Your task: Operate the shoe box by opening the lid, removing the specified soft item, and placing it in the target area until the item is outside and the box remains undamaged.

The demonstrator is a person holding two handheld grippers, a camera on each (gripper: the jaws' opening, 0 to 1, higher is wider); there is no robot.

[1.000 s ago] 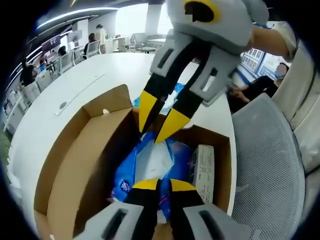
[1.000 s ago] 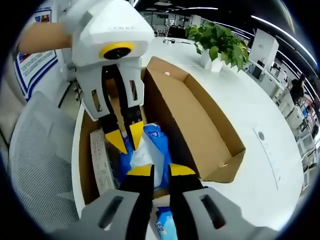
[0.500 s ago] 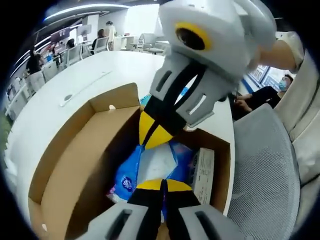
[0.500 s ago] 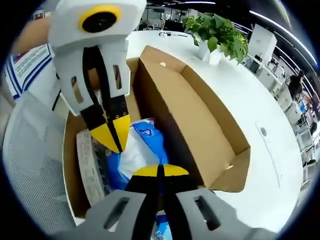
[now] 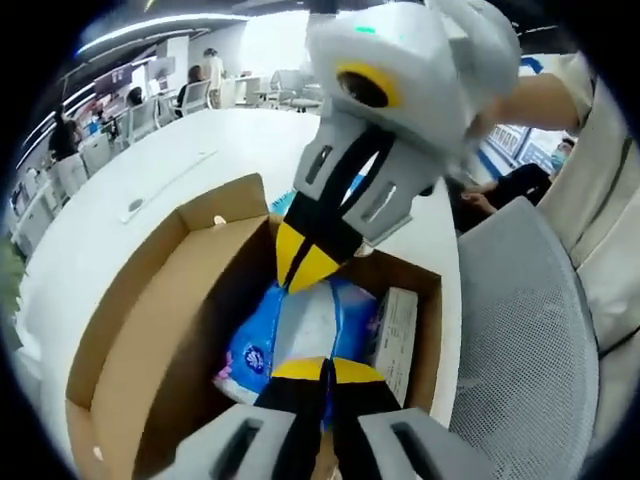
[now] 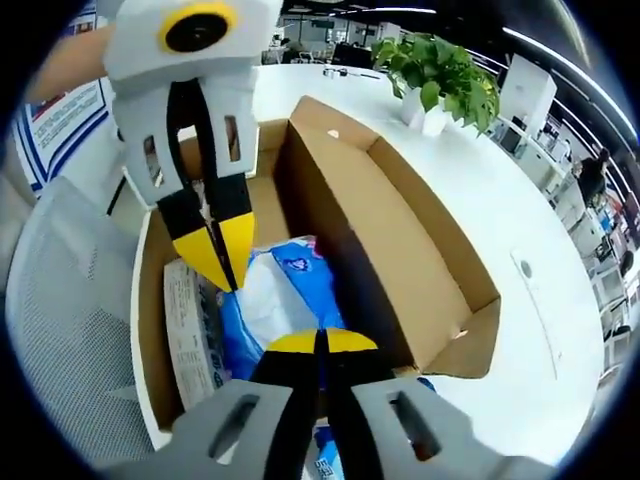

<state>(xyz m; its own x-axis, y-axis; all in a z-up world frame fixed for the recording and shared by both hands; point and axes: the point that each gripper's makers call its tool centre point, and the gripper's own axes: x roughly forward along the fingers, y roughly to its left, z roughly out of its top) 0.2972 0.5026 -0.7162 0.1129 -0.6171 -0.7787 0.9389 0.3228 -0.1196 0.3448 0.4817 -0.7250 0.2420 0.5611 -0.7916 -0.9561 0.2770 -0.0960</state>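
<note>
Left gripper view: both grippers pinch the blue-and-white soft pack from opposite ends, inside the open shoe box.

The soft pack (image 5: 300, 335) lies in the shoe box (image 5: 170, 330) beside a small carton (image 5: 393, 338), with the lid flap (image 6: 400, 250) standing open alongside. Its long axis runs between the two tools: the left gripper (image 5: 320, 368) is clenched on the pack's near edge, and the right gripper (image 5: 305, 262) comes in from the far side, tips together on the far edge. In the right gripper view the right gripper (image 6: 318, 342) also reads as clamped on the pack. Judging from this, the lift should go straight up and out, both ends rising together, clear of the cardboard walls.
</note>
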